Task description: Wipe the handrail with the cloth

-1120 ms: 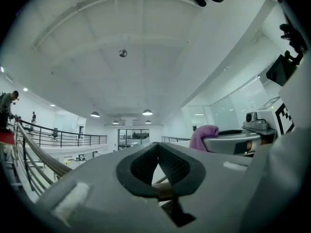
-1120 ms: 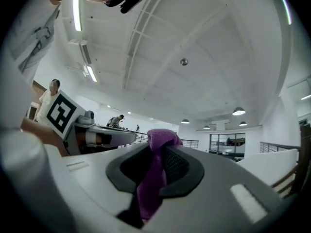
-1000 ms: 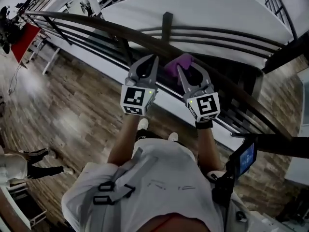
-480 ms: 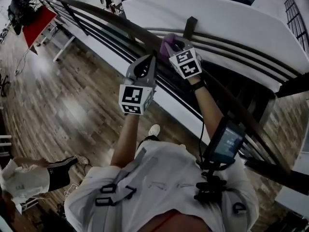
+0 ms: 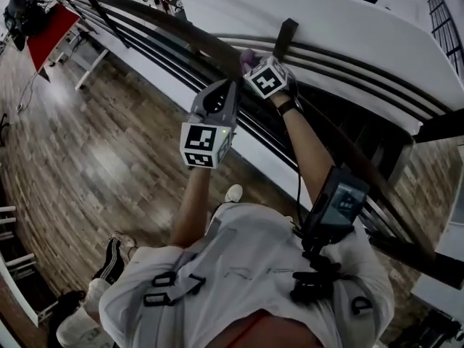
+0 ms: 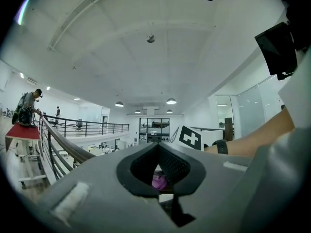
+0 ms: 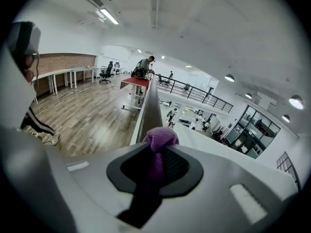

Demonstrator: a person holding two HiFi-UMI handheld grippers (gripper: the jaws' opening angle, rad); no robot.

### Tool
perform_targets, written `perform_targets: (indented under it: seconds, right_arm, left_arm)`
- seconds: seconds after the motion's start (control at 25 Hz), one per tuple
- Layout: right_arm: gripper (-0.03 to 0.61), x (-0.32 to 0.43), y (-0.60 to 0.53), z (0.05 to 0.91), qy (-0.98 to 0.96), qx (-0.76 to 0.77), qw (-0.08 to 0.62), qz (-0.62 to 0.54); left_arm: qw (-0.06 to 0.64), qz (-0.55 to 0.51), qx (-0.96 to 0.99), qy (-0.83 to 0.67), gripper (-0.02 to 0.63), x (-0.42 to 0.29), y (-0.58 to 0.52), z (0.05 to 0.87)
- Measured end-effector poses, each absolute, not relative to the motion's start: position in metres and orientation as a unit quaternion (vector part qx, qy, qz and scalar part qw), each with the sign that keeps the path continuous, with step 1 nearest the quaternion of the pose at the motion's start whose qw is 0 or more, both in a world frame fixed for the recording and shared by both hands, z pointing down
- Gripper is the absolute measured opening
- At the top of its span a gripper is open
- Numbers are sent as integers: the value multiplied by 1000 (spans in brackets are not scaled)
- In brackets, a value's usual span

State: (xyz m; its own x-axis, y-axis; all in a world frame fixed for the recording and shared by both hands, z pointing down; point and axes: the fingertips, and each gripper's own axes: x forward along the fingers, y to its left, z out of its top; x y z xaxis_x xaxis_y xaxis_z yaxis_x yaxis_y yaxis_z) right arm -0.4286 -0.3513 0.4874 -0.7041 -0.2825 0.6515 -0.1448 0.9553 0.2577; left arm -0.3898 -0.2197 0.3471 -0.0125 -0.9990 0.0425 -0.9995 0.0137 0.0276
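Note:
The dark handrail (image 5: 167, 27) runs from the upper left down to the right in the head view. My right gripper (image 5: 255, 65) is stretched out over it, shut on a purple cloth (image 5: 247, 55) that rests on top of the rail. In the right gripper view the cloth (image 7: 160, 138) bulges out between the jaws, with the handrail (image 7: 150, 106) running straight ahead. My left gripper (image 5: 232, 85) hangs just short of the rail, shut with nothing in it. In the left gripper view the left gripper (image 6: 158, 147) frames a bit of the cloth (image 6: 158, 181).
A vertical post (image 5: 284, 38) rises behind the rail, with lower bars (image 5: 348, 71) and a white ledge (image 5: 326, 20) beyond. Wooden floor (image 5: 109, 151) lies on my side. A red table (image 5: 49, 29) stands far left. A person's legs (image 5: 101, 274) show at the lower left.
My right gripper has slid the cloth along the rail, away from me and to the left. The left gripper has stayed roughly in place. The person at lower left has moved.

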Motion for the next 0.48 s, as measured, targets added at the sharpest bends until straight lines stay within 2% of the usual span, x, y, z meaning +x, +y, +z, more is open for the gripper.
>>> perform_targets:
  seconds: [0.48]
  right_arm:
    - [52,-326,-346,487,-917,161,360,-57]
  left_arm:
    - [18,15,722,-692,0,-329,-245,341]
